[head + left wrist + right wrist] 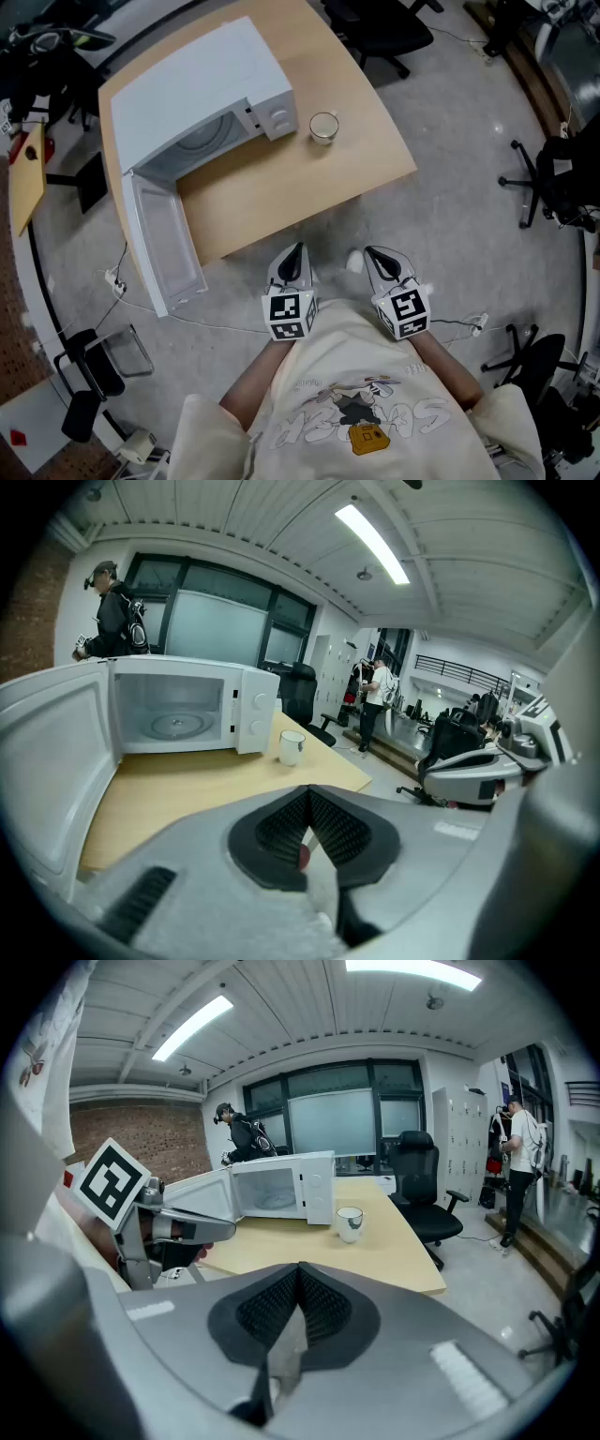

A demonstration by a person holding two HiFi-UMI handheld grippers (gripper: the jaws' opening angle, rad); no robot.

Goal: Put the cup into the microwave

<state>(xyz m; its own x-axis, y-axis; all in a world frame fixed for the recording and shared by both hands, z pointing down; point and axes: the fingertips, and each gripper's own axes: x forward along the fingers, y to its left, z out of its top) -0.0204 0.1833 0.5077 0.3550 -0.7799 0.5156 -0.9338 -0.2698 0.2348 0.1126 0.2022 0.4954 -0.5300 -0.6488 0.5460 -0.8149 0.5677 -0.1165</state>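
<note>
A white cup (323,127) stands on the wooden table (281,187), just right of the white microwave (202,89); the cup (292,747) and the cup (350,1223) show in both gripper views. The microwave's door (164,244) hangs wide open toward me, and the glass turntable (174,726) inside is bare. My left gripper (293,258) and right gripper (380,257) are held side by side close to my body, short of the table's near edge. Both are shut with nothing between their pads.
Black office chairs (380,28) stand beyond the table and at the right (553,183). A person (112,611) stands behind the microwave, and another person (514,1162) stands far off to the right. Cables (216,323) lie on the floor by the open door.
</note>
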